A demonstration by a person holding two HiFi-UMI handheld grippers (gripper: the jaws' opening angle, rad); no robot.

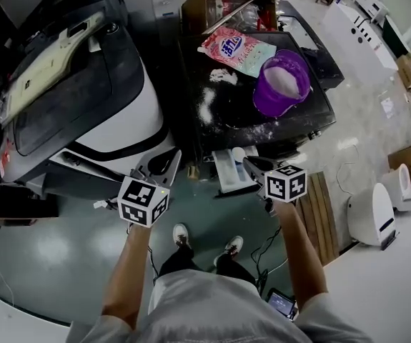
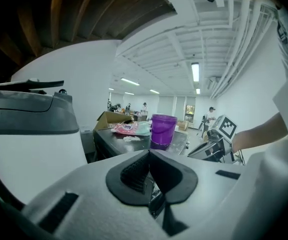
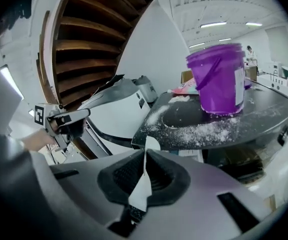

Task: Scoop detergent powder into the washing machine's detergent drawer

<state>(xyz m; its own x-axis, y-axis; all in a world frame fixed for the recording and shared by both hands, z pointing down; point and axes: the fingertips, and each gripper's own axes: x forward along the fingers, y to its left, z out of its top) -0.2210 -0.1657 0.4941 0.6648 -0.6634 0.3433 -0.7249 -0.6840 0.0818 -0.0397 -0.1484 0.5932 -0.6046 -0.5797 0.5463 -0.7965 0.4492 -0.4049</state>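
Jaws of my right gripper (image 3: 145, 159): clamped on the white scoop (image 3: 141, 188), held at the open detergent drawer (image 1: 231, 177). Left gripper (image 2: 149, 154) jaws: together, empty. Purple powder bucket (image 1: 282, 84) on the surface behind it. Dosing likely midway; drawer not yet shut.

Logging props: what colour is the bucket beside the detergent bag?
Purple plastic bucket; clearest in right gripper view.

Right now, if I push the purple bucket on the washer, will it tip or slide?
The bucket would probably slide: loose powder dusts the washer top around it. It looks well filled, so likely heavy for its size and unlikely to tip from a low push.
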